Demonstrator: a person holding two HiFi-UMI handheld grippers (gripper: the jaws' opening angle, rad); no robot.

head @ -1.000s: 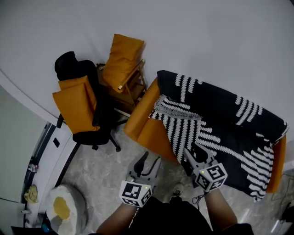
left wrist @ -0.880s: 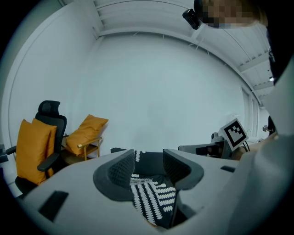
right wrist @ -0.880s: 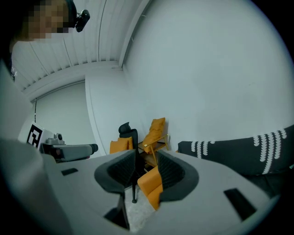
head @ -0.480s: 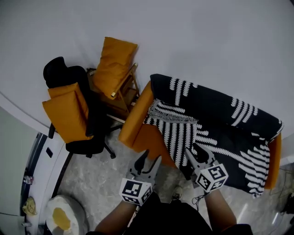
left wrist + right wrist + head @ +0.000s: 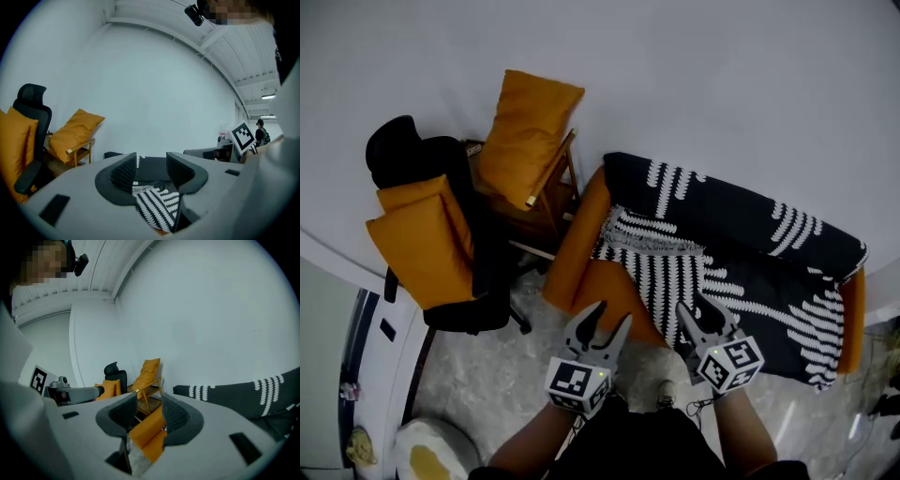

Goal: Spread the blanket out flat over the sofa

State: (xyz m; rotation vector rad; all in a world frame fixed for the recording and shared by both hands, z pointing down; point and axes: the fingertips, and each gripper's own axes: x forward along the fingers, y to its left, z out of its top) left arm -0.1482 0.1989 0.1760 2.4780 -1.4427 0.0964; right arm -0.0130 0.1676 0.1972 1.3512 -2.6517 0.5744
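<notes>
I am holding both grippers low, just short of the sofa's near edge. The left gripper [image 5: 609, 317] and the right gripper [image 5: 696, 311] are each standing with jaws apart and nothing between the pads, ready, I judge, to take cloth. The blanket [image 5: 741, 253], black with white stripes, is lying over the sofa [image 5: 581, 248], covering back and seat. A fold is bunching near the left arm, though, and the orange seat corner at the near left is showing bare. The floor [image 5: 487, 366] is giving me room to step. The office chair [image 5: 441, 234] and wooden chair [image 5: 546, 202] are crowding the sofa's left end.
</notes>
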